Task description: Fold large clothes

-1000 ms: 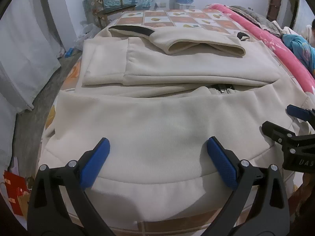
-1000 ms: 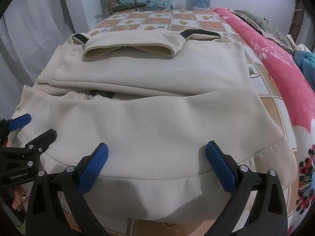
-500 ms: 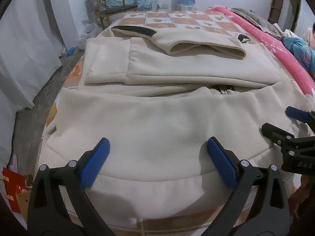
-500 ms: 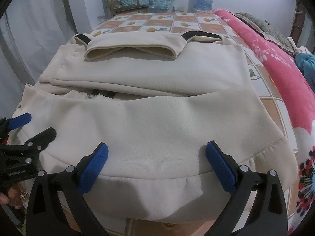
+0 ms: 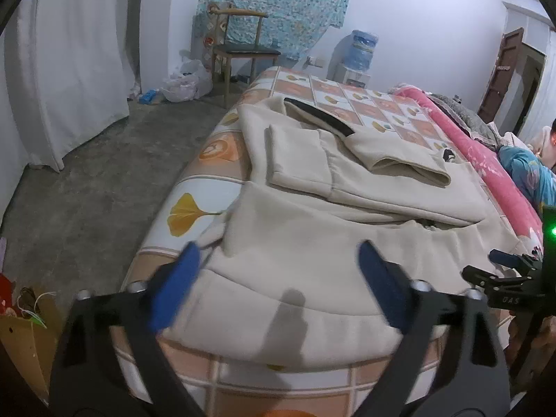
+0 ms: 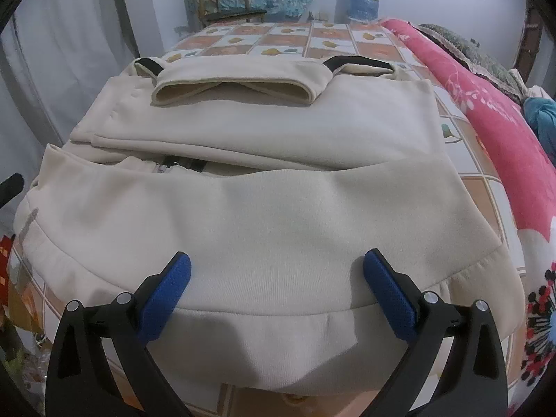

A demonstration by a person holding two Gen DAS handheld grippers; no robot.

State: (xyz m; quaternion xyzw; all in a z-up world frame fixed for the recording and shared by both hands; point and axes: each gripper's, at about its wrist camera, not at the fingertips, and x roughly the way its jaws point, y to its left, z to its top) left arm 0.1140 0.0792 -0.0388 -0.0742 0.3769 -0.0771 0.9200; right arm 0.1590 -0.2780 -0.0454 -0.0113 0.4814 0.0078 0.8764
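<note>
Ahead of and below both of my hand-held grippers lies the cream hooded jacket [image 6: 271, 215], spread on the bed [image 5: 194, 187] with its hem nearest me and its hood farthest. My left hand-held gripper [image 5: 278, 285] has just been closing a little, yet its jaws stand apart over the hem's left corner with nothing clamped. My right hand-held gripper [image 6: 278, 292] hovers with jaws apart over the hem's right half. The hem's long axis runs across both, so I judge each hand takes its own side.

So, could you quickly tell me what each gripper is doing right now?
Left gripper: open, jaws just been closing, nothing gripped, above the hoodie.
Right gripper: open, holding nothing.
</note>
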